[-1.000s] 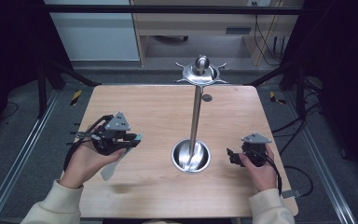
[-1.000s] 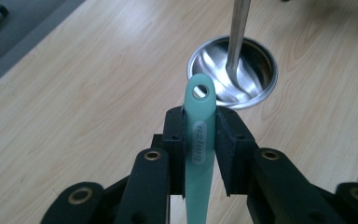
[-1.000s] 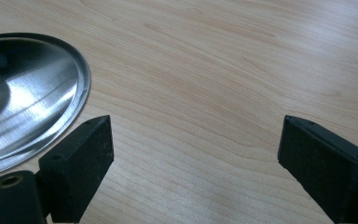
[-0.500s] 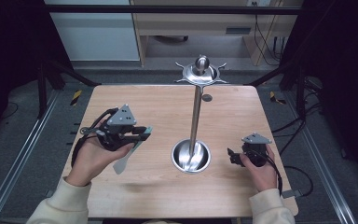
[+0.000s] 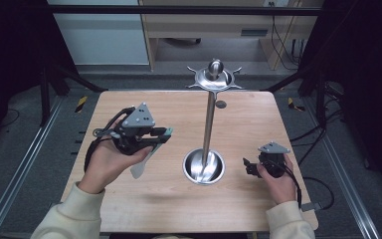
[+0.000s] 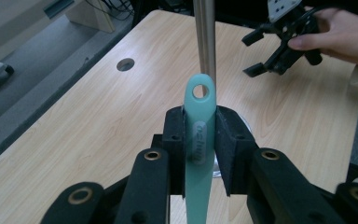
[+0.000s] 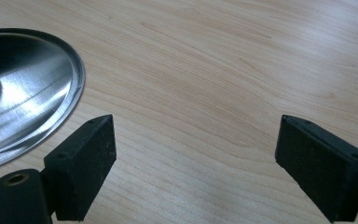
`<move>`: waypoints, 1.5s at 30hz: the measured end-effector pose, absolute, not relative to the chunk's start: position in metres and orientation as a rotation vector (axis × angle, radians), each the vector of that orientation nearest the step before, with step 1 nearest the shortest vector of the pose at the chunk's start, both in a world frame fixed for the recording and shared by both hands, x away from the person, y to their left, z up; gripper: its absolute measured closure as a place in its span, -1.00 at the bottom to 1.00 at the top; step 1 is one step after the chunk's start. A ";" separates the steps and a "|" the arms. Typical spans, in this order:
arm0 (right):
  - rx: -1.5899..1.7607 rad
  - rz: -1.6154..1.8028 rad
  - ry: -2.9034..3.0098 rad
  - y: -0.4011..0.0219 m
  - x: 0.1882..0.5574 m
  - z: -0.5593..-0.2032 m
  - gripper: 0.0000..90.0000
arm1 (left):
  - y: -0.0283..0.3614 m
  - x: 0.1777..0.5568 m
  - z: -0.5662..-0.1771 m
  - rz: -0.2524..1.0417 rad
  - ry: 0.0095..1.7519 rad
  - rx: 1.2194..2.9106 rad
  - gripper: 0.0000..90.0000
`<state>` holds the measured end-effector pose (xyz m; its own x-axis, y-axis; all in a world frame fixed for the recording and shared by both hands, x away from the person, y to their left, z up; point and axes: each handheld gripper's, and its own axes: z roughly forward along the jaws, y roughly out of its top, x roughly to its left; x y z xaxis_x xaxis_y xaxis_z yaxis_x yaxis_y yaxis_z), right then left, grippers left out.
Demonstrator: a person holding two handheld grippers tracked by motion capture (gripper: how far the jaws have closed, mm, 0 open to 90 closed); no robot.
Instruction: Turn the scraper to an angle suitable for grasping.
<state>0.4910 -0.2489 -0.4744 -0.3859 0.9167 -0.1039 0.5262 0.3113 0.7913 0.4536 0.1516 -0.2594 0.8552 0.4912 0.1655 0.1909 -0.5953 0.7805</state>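
Note:
My left gripper is shut on the teal handle of a spatula, held above the left half of the wooden table. The pale blade hangs down towards the table. In the left gripper view the handle stands clamped between both pads, its hanging hole just in front of the steel pole. The metal stand rises from a round base to a ring of hooks. My right gripper rests open right of the base, nothing between its jaws.
A small round hole sits in the tabletop behind the pole. The stand's shiny base lies just left of the right gripper. Dark frame rails run along both sides of the table, with cables on the floor at right.
My left hand has risen and moved right towards the stand, carrying the spatula. The right hand has stayed where it was.

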 end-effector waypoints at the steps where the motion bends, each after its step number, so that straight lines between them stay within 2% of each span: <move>1: 1.263 0.916 2.032 -0.249 0.491 -0.474 -0.72 | 0.153 0.452 -0.257 0.467 0.493 2.197 0.66; 5: 1.266 0.918 2.028 -0.249 0.490 -0.473 -0.72 | 0.155 0.447 -0.247 0.450 0.483 2.176 0.66; 11: 1.271 0.907 2.028 -0.249 0.491 -0.475 -0.72 | 0.155 0.449 -0.233 0.512 0.479 2.157 0.66; 19: 1.270 0.917 2.028 -0.249 0.491 -0.474 -0.73 | 0.150 0.450 -0.228 0.508 0.479 2.138 0.66; 26: 1.274 0.907 2.033 -0.249 0.491 -0.475 -0.72 | 0.150 0.461 -0.226 0.469 0.504 2.079 0.66; 36: 1.270 0.910 2.033 -0.249 0.491 -0.475 -0.72 | 0.142 0.457 -0.212 0.479 0.489 2.027 0.66; 45: 1.268 0.911 2.030 -0.250 0.491 -0.475 -0.72 | 0.138 0.459 -0.205 0.427 0.489 1.937 0.66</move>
<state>0.4915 -0.2504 -0.4747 -0.3858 0.9159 -0.1112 0.5254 0.3172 0.7895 0.4591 0.1378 -0.2052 0.8529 0.5166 0.0750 0.1444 -0.3715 0.9171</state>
